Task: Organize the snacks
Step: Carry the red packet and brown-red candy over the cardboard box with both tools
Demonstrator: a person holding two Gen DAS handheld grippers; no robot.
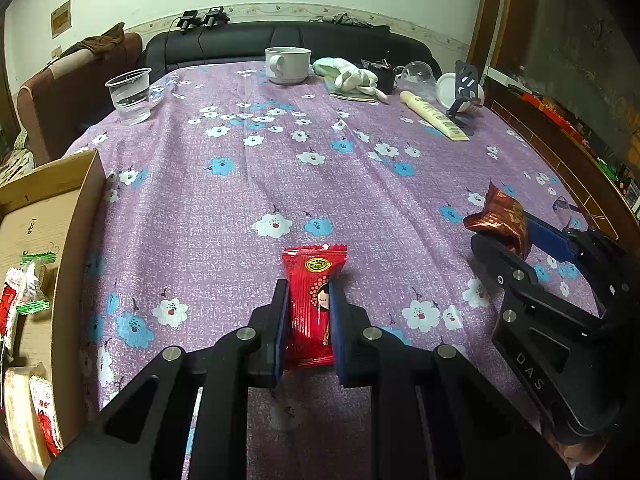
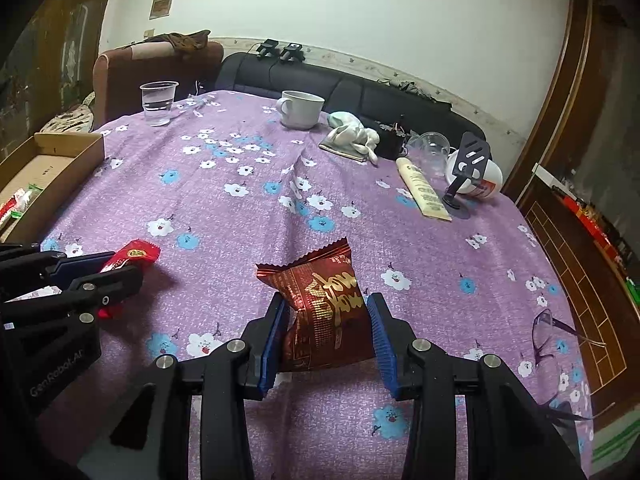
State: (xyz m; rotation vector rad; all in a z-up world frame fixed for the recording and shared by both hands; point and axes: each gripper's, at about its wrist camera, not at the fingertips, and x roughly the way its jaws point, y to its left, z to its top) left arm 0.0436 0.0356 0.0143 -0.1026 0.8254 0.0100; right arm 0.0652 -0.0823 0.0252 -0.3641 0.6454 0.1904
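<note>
My left gripper (image 1: 308,300) is shut on a red snack packet (image 1: 310,308) with a cartoon face, held over the purple flowered tablecloth (image 1: 280,168). The same red snack packet (image 2: 134,254) pokes out of the left gripper (image 2: 120,276) at the left of the right wrist view. My right gripper (image 2: 326,312) is shut on a puffy dark red-brown snack packet (image 2: 324,312) with gold lettering. In the left wrist view that brown packet (image 1: 502,220) sticks out of the right gripper (image 1: 504,236) at the right edge. A cardboard box (image 1: 76,240) at the left holds several wrapped snacks (image 1: 28,288).
At the table's far side stand a clear plastic cup (image 1: 130,96) with water, a white mug (image 1: 287,65), a crumpled white cloth (image 1: 352,76), a cream tube (image 1: 434,116) and a phone stand (image 1: 464,88). Spectacles (image 2: 554,328) lie near the right edge. A black sofa (image 1: 280,40) runs behind.
</note>
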